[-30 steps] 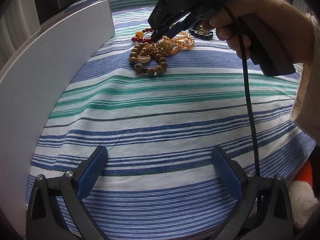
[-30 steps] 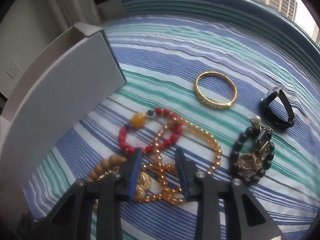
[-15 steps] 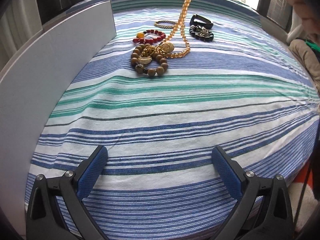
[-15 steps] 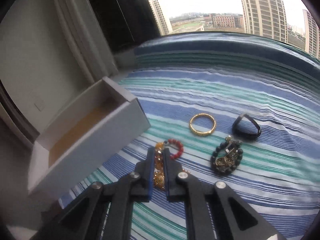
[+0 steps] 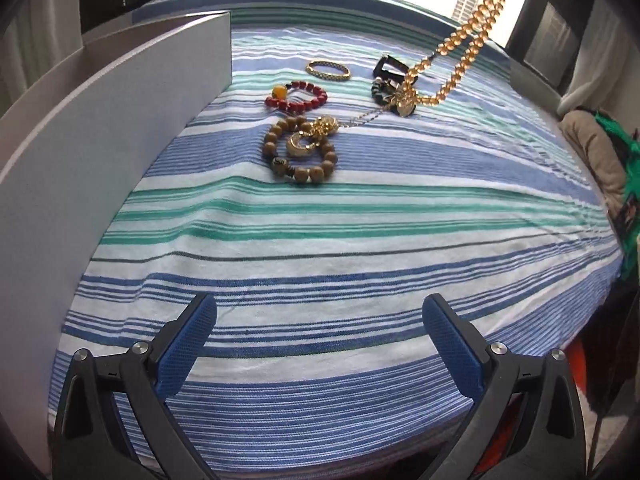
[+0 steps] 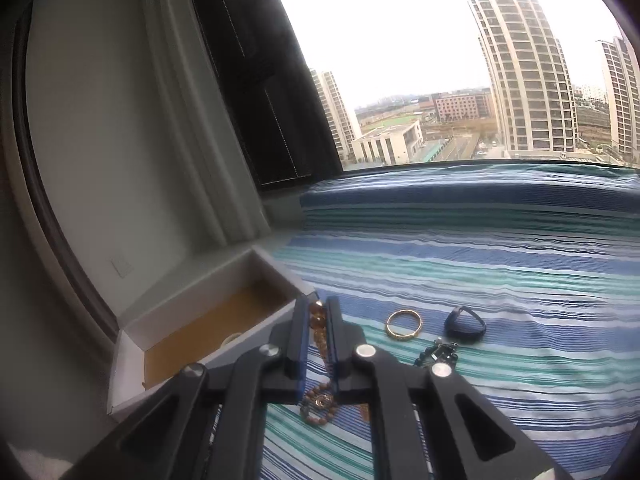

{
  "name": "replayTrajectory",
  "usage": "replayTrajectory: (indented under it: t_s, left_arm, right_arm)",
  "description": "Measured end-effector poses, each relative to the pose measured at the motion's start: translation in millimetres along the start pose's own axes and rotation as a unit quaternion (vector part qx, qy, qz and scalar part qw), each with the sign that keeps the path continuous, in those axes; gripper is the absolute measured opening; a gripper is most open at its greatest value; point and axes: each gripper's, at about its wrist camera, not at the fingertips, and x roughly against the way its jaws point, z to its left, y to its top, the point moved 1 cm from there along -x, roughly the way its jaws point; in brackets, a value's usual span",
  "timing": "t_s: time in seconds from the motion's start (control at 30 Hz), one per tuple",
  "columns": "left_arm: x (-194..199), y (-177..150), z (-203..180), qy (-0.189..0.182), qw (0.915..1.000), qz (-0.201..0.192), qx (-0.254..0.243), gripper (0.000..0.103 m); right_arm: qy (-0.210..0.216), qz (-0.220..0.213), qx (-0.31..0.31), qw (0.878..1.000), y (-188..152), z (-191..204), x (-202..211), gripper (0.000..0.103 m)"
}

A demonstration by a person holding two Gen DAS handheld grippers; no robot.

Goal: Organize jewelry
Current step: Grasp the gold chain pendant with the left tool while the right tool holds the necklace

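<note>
Clamping amber necklace (image 6: 318,322), right tongs (image 6: 318,312) aloft

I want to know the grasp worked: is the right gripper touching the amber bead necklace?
Touching. In the right wrist view the gripper is shut on the necklace: amber beads sit pinched between its pads, and the strand hangs down below them.

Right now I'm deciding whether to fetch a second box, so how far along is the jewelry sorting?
Early. Done: only a pale item, too unclear to name, shows in the white box. In hand: the right gripper is shut on the amber bead necklace, lifted above the striped cloth. Left: wooden bead bracelet, red bead bracelet, gold bangle, black band, dark bead bracelet. The left gripper is open.
</note>
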Motion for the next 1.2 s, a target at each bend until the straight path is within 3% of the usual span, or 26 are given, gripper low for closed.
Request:
replayTrajectory:
  t_s: [0.23,0.43,0.5,0.63,0.8,0.97,1.03,1.1,1.2]
  left_arm:
    - [-2,4,3,0.006,1.0,0.005,-0.006,0.102]
    - [5,37,-9,-0.003,0.9977,-0.024,-0.064,0.099]
    - [4,57,-18,-0.013,0.995,-0.033,-0.094,0.089]
    - [-17,88,-47,-0.028,0.9822,-0.025,-0.184,0.081]
    - [-62,98,-65,-0.021,0.9614,0.019,-0.274,0.048]
    - [-88,99,-65,-0.007,0.9493,0.052,-0.31,0.04]
    - [-93,98,-63,-0.006,0.9477,0.061,-0.313,0.028]
    - [-95,101,-59,-0.018,0.9527,0.065,-0.296,0.004]
    - [-92,107,-53,-0.026,0.9604,0.061,-0.27,0.0]
  right_arm:
    - [-0.018,-0.018,-0.017,1.0,-10,-26,28,0.008]
    - [-0.046,0.025,-0.043,0.998,-45,-55,16,0.008]
    - [-0.051,0.035,-0.06,0.996,-57,-66,11,0.008]
    - [-0.051,0.04,-0.081,0.995,-74,-75,9,0.008]
    - [-0.048,0.034,-0.091,0.994,-79,-77,16,0.008]
    - [-0.048,0.03,-0.101,0.993,-82,-84,21,0.008]
    - [-0.049,0.029,-0.107,0.993,-82,-88,19,0.008]
    - [-0.049,0.029,-0.112,0.992,-83,-91,18,0.008]
    - [-0.048,0.032,-0.117,0.991,-86,-94,14,0.008]
